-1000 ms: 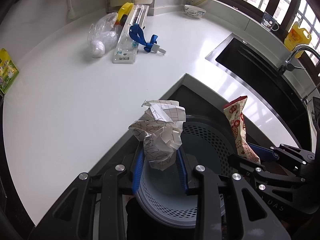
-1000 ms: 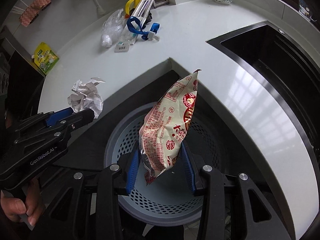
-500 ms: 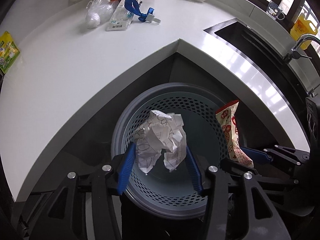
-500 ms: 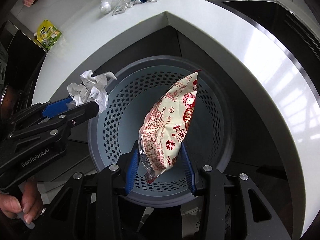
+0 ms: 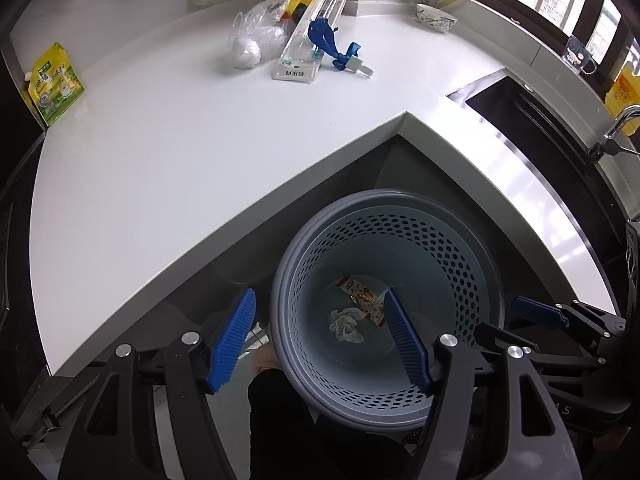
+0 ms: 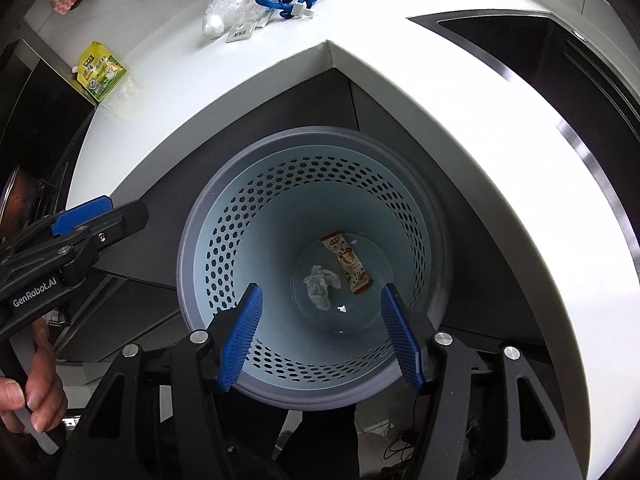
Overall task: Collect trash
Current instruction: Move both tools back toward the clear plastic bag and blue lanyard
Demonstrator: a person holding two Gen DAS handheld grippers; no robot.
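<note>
Right wrist view: right gripper (image 6: 320, 332) and left gripper (image 5: 320, 338) have just been opening, jaws wide, nothing between. Crumpled paper (image 6: 320, 286) and snack wrapper (image 6: 348, 262) lie on the bin (image 6: 224, 216) floor, frame centre. Judgement: lift both clear before moving off.

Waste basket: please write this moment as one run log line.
left claw: opening, empty | right claw: opening, empty | crumpled paper, snack wrapper: in waste basket
</note>
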